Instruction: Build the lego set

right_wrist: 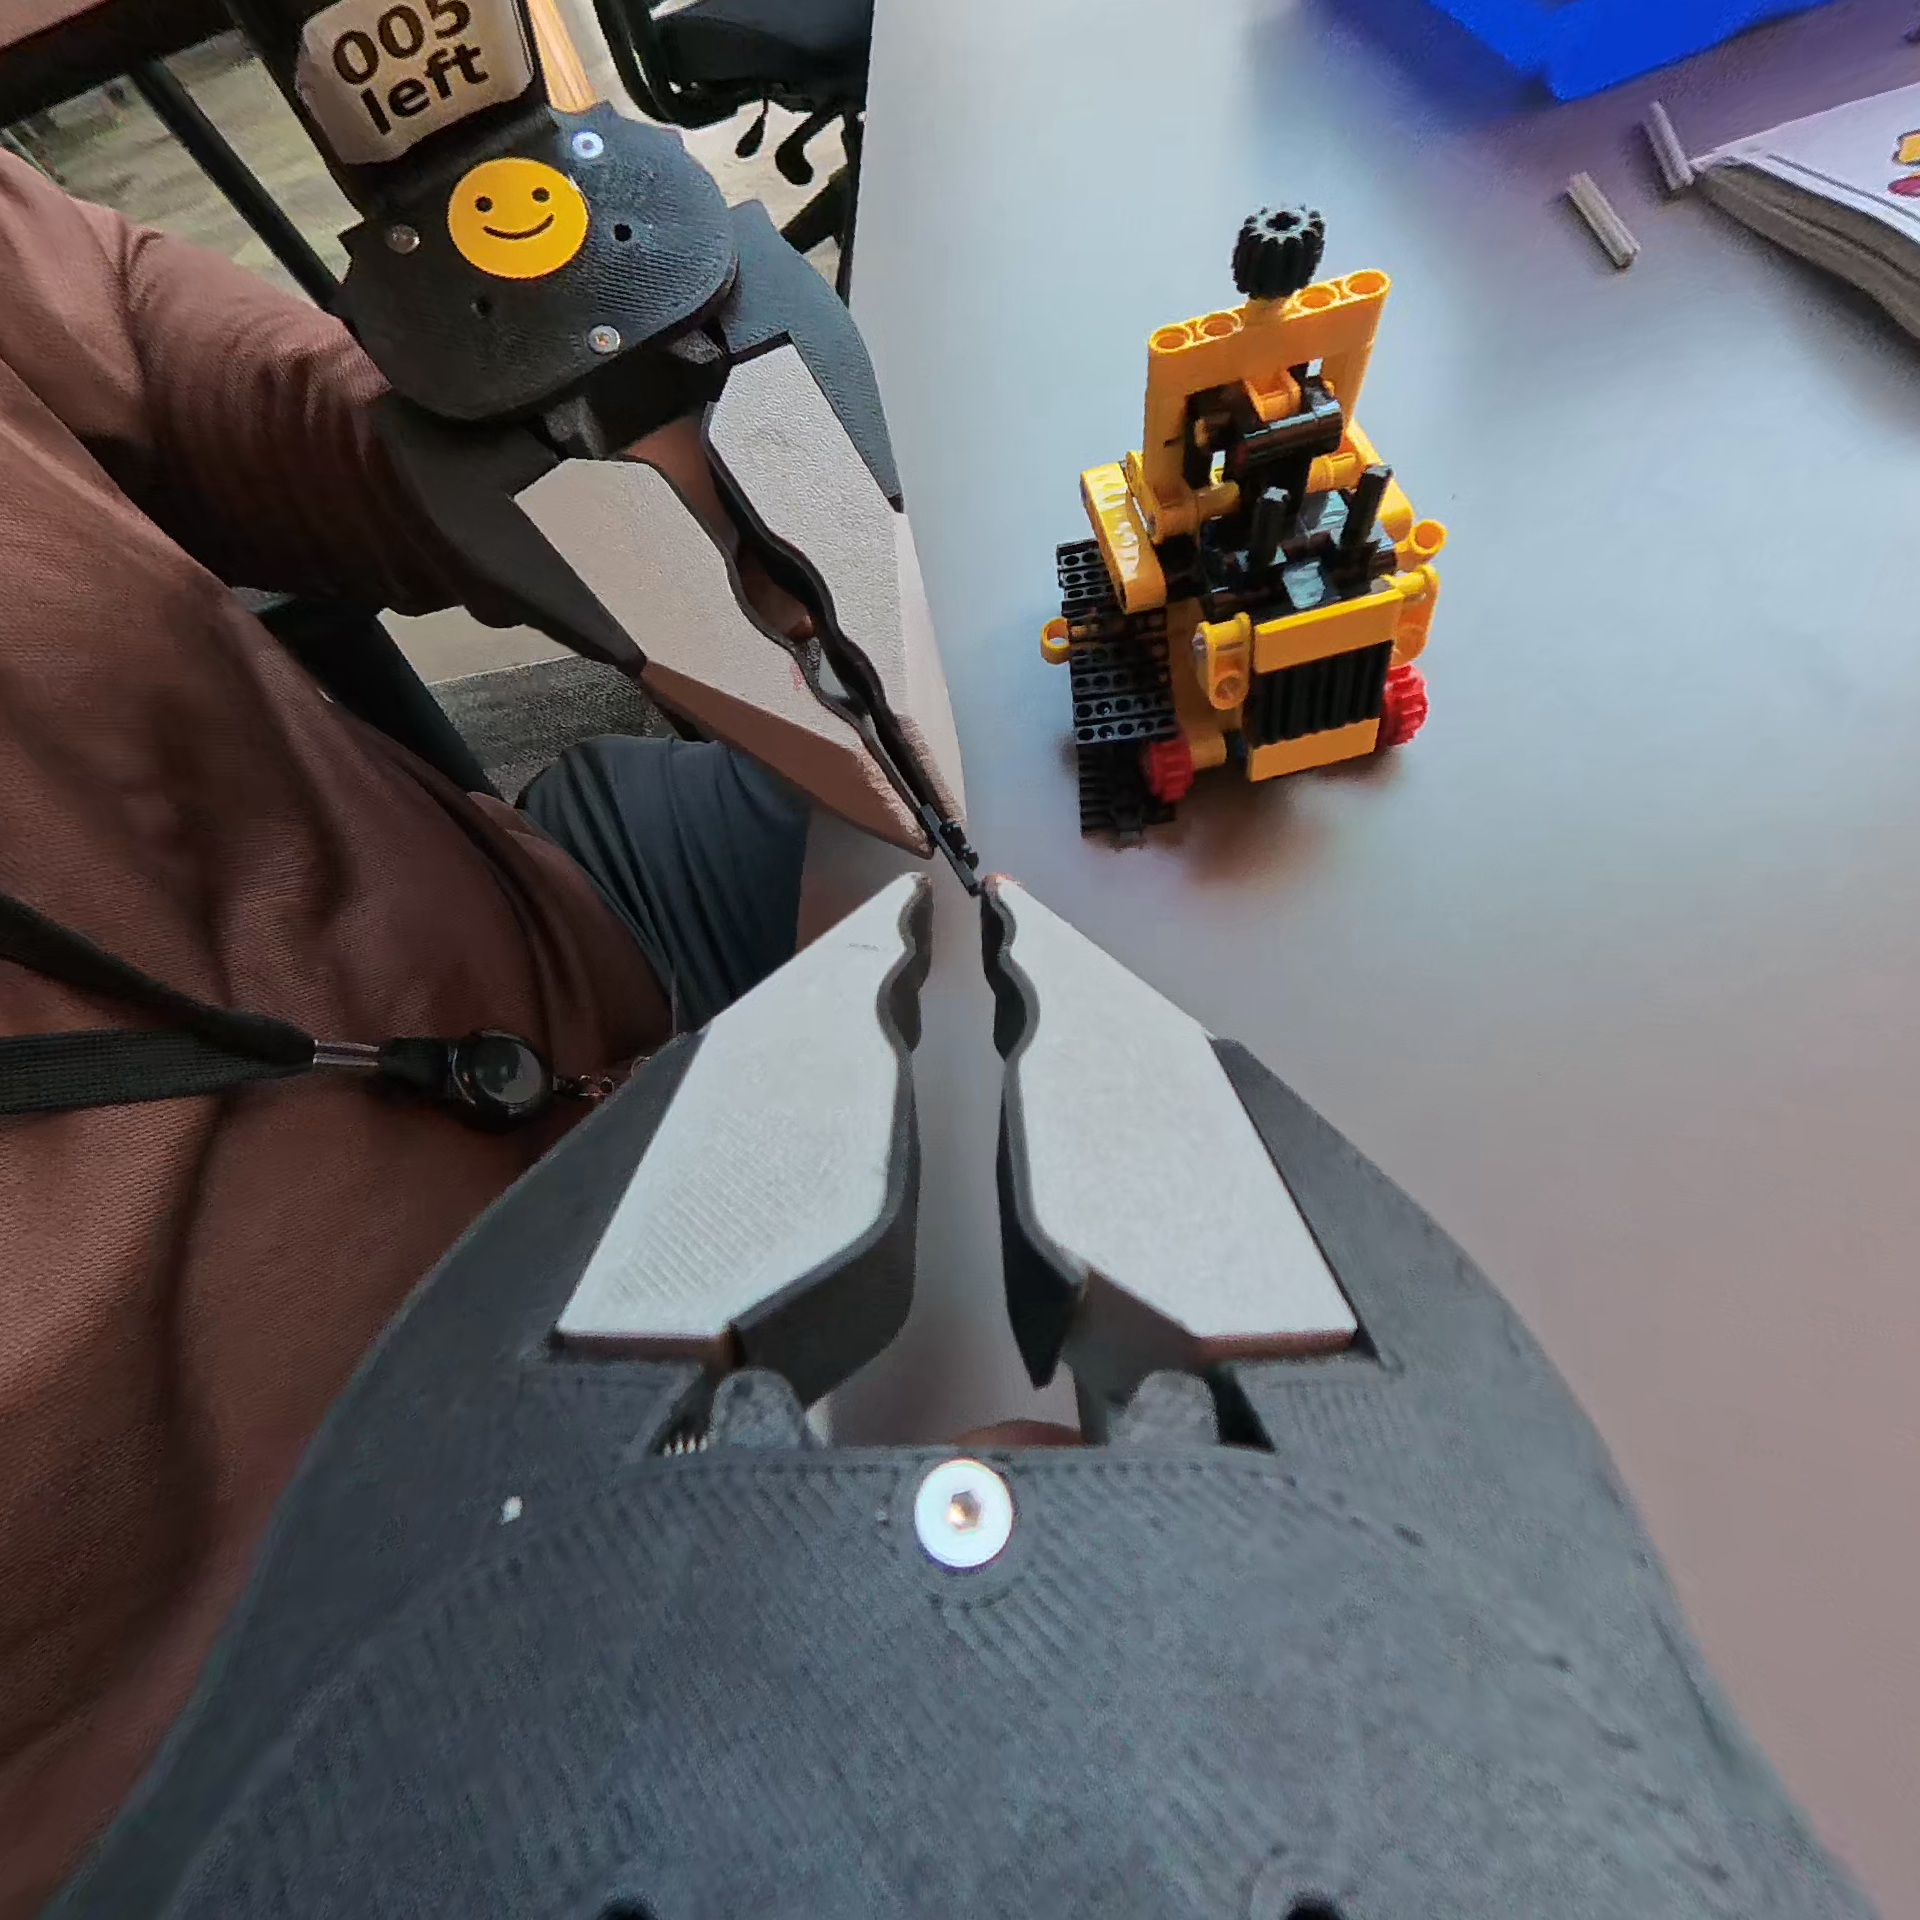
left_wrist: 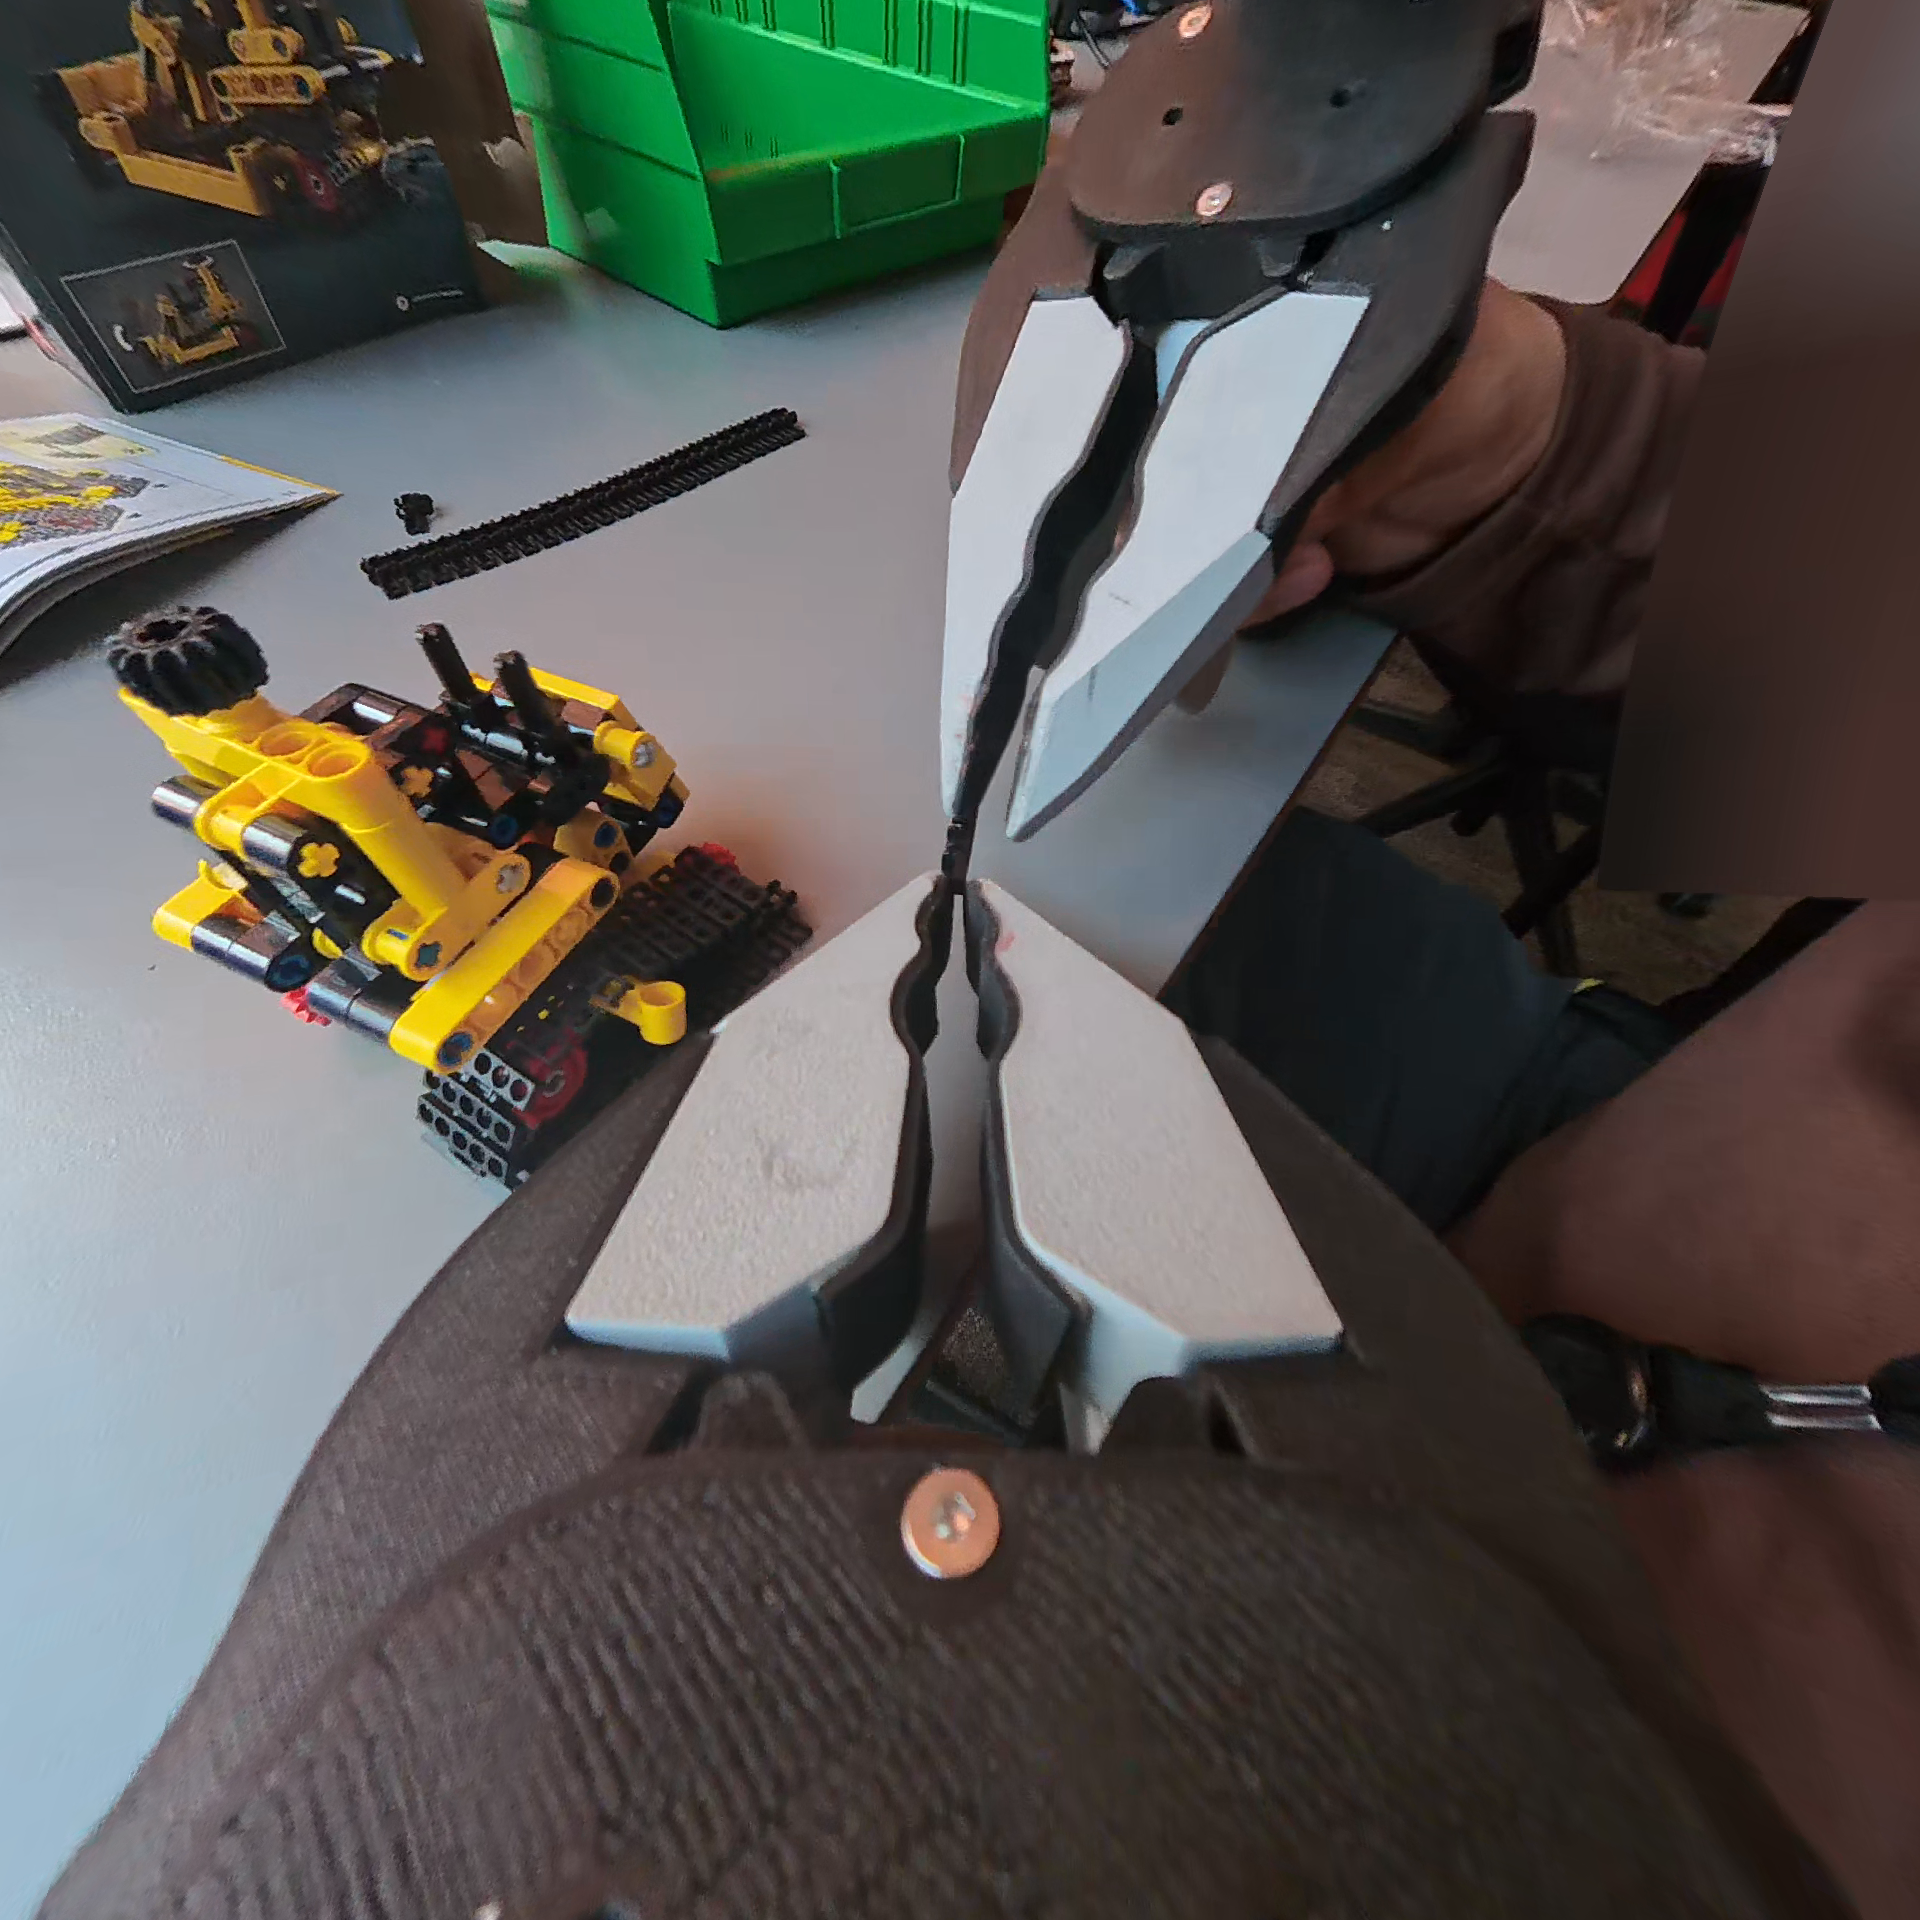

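Observation:
A half-built yellow and black lego bulldozer (left_wrist: pixel 416 862) stands on the grey table, left of both grippers; it also shows in the right wrist view (right_wrist: pixel 1247 582). My left gripper (left_wrist: pixel 954 888) is shut on a small thin black lego piece (left_wrist: pixel 954 847) that sticks out past its tips. My right gripper (right_wrist: pixel 958 888) faces it tip to tip above the table's edge. Its fingers stand a narrow gap apart, and the black piece (right_wrist: pixel 961 847) reaches its right fingertip (right_wrist: pixel 1000 896). A long black track strip (left_wrist: pixel 582 504) lies behind the model.
A green bin (left_wrist: pixel 810 156), the set's box (left_wrist: pixel 229 187), an open instruction booklet (left_wrist: pixel 104 499) and a small black part (left_wrist: pixel 416 509) lie at the back. Two grey rods (right_wrist: pixel 1605 223) and a blue bin (right_wrist: pixel 1621 31) show in the right wrist view. The table edge (left_wrist: pixel 1278 790) runs beside the grippers. My two grippers' fingertips are within a few centimetres of each other.

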A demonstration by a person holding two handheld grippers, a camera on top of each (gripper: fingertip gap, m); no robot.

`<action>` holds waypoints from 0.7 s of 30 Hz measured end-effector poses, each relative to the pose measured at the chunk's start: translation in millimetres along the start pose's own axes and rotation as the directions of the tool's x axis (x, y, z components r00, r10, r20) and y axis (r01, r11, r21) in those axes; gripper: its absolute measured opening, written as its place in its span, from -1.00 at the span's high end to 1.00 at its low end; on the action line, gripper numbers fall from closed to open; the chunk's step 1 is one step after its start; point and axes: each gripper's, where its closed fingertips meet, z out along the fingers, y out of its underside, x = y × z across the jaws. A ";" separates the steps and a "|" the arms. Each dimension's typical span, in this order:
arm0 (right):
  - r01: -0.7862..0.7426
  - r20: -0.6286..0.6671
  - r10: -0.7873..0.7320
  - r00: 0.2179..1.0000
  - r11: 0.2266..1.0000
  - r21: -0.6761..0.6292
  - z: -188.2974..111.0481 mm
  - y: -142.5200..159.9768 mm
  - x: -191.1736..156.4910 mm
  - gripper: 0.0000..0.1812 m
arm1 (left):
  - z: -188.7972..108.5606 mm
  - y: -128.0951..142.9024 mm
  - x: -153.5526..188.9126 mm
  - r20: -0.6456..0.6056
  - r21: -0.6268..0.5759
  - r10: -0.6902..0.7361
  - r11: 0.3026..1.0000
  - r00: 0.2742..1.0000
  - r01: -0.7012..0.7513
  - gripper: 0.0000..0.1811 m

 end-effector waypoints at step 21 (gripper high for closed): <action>0.038 0.033 -0.040 0.999 0.997 0.067 -2.0 -11.8 -2.1 0.96 | -2.5 -3.1 1.3 -0.141 0.002 -0.214 0.976 0.967 0.216 1.00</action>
